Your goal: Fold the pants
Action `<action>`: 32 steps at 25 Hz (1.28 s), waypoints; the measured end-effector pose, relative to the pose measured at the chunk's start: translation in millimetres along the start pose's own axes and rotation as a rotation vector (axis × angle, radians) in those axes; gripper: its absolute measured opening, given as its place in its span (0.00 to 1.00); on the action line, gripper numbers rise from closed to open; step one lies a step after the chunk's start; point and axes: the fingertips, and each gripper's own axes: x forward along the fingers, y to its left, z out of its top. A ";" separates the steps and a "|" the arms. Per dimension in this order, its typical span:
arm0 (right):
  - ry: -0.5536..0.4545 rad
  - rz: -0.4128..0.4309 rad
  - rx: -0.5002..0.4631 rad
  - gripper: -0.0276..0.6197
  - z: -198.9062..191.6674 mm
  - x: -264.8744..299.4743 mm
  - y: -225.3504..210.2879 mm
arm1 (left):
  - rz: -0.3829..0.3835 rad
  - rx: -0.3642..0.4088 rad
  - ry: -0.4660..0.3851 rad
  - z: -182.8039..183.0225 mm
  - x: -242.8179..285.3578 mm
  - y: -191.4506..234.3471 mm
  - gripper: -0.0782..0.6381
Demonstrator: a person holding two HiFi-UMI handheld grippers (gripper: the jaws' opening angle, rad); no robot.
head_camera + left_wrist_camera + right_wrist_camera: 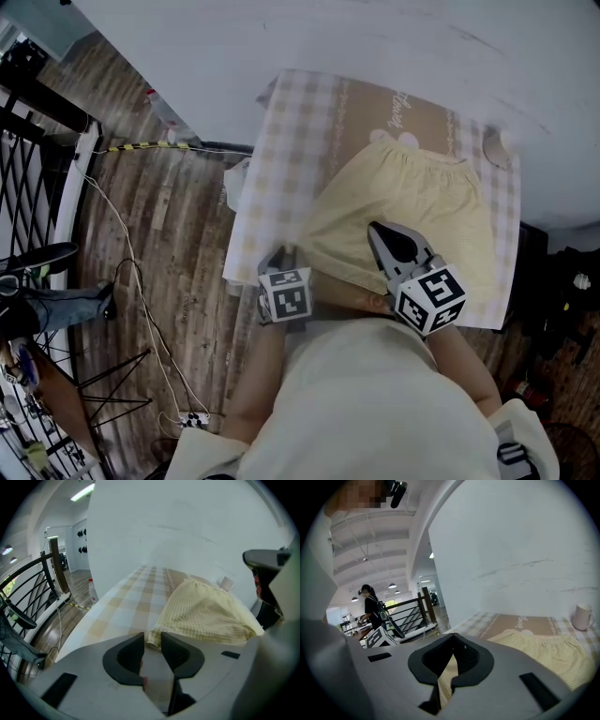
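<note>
- Pants [412, 202], pale yellow with a fine check, lie spread on a checked tablecloth [281, 159], filling its middle and its 3 o'clock side in the head view, with the gathered waistband toward 12 o'clock by the white wall.
- The left gripper [279, 255] sits at the cloth's 7 o'clock edge, pointing down toward the table.
- In the left gripper view, the left gripper [152, 641] stands released, with its two dark jaws apart. A corner of the pants' [206, 613] hem shows through the gap just ahead of them, and neither pad presses on it.
- The right gripper [377, 228] is over the near edge of the pants, at about 5 o'clock on the cloth.
- In the right gripper view, the right gripper [453, 653] is clenched on yellow checked fabric, and a strip of the pants [553, 651] runs down between the closed jaws.
- A pale mug [582, 616] stands at the cloth's 1 o'clock corner, close to the wall and apart from the pants.
- A white cable [122, 234] trails over the wooden floor [178, 272] at 9 o'clock of the table.
</note>
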 end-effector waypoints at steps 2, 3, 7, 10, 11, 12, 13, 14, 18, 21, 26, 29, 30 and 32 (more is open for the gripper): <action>0.001 0.000 0.001 0.04 -0.7 1.5 -0.2 | 0.003 0.002 0.012 -1.1 -0.4 -1.4 0.25; 0.001 0.000 0.001 0.04 -1.0 2.0 -0.2 | 0.005 0.003 0.018 -1.6 -0.9 -2.0 0.25; -0.006 -0.008 0.010 0.04 0.7 2.8 -2.3 | 0.001 0.006 0.030 -1.1 -1.0 -2.7 0.23; -0.013 -0.019 0.015 0.04 2.8 2.8 -4.5 | -0.018 0.014 0.040 -0.7 -0.2 -6.7 0.20; -0.017 -0.024 0.015 0.04 3.9 2.6 -5.1 | -0.026 0.020 0.039 0.0 0.4 -8.8 0.16; -0.021 -0.030 0.015 0.04 5.2 2.2 -5.8 | -0.028 0.029 0.037 0.9 0.9 -10.2 0.15; -0.025 -0.037 0.016 0.04 6.3 1.6 -6.7 | -0.028 0.037 0.033 2.0 1.2 -10.7 0.14; -0.027 -0.044 0.017 0.04 6.9 0.4 -7.9 | -0.027 0.042 0.028 3.1 1.2 -10.6 0.14; -0.027 -0.079 0.023 0.04 5.5 -6.9 -15.3 | -0.041 0.040 0.018 7.9 -3.6 -11.5 0.14; -0.031 -0.101 0.033 0.04 4.6 -12.1 -20.8 | -0.052 0.046 0.011 12.8 -10.1 -15.0 0.14; -0.047 -0.108 0.047 0.04 6.2 -18.3 -26.5 | -0.076 0.051 -0.027 27.9 -19.6 -24.9 0.14; -0.057 -0.104 0.052 0.04 7.0 -24.0 -32.8 | -0.085 0.038 -0.041 34.4 -23.6 -32.4 0.14; -0.059 -0.103 0.054 0.04 7.4 -26.4 -35.7 | -0.087 0.031 -0.047 37.3 -24.9 -35.6 0.14; -0.063 -0.099 0.053 0.04 8.2 -32.0 -42.7 | -0.086 0.016 -0.065 43.8 -26.9 -42.8 0.14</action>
